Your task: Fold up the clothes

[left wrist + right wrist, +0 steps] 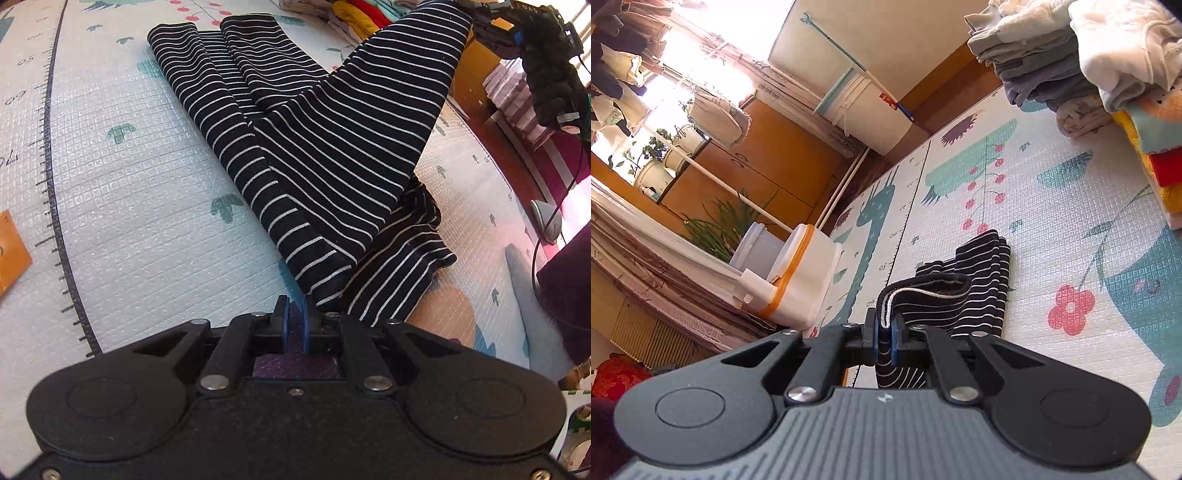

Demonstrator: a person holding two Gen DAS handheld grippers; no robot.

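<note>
A patterned play mat [1052,206] covers the floor. At ten o'clock stand a white bucket [803,273] and potted plants [724,225].

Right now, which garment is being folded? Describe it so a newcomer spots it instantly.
Start from the printed play mat with the ruler scale along its edge. In its middle lies the striped garment, pinched by both claws. It is black with thin white stripes, unlike the pale and brightly coloured clothes pile at the mat's far edge.

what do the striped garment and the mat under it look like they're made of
The striped garment looks like soft, matte knit jersey: it drapes limply and shows a ribbed edge. The mat looks like embossed foam or plastic with a printed, slightly glossy surface, judging by its grid texture.
</note>
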